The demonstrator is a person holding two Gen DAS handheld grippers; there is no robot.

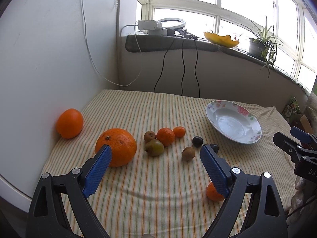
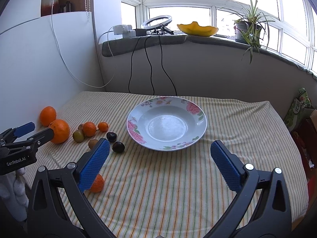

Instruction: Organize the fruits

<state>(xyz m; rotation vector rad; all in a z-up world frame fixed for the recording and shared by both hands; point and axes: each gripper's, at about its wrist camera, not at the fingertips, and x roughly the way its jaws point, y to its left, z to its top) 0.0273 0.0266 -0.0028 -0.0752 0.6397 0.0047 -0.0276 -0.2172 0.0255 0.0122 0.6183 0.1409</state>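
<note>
A bay window (image 2: 178,0) lights the room, and below its sill stands my table under a striped cloth (image 2: 178,188). Nothing is lifted yet, so I judge this the very start: choosing the first fruit for the plate (image 2: 136,113), which sits bare toward the far right of the table.

My left tongs (image 1: 155,154) are spread wide and hold nothing, hovering over the near left part of the cloth; my right tongs (image 2: 159,150) are likewise spread and bare, aimed at the plate.

The fruit lies along the left side: one orange (image 1: 69,123) against the left edge by the white panel, a big orange (image 1: 118,144) nearer me, then three kiwis (image 1: 154,147), two mandarins (image 1: 166,136) and two dark plums (image 1: 197,141) clustered mid-table, with a lone mandarin (image 1: 213,195) near the front edge.

The big orange lies tipped, its stem end (image 1: 107,138) pointing up and toward the far left (round enough that I can name no long axis). The kiwis are oval, though their axes are hard to read.

Next I'd lower the left tongs around the big orange, just beyond my left pad, and close gently, since it may roll on soft cloth
</note>
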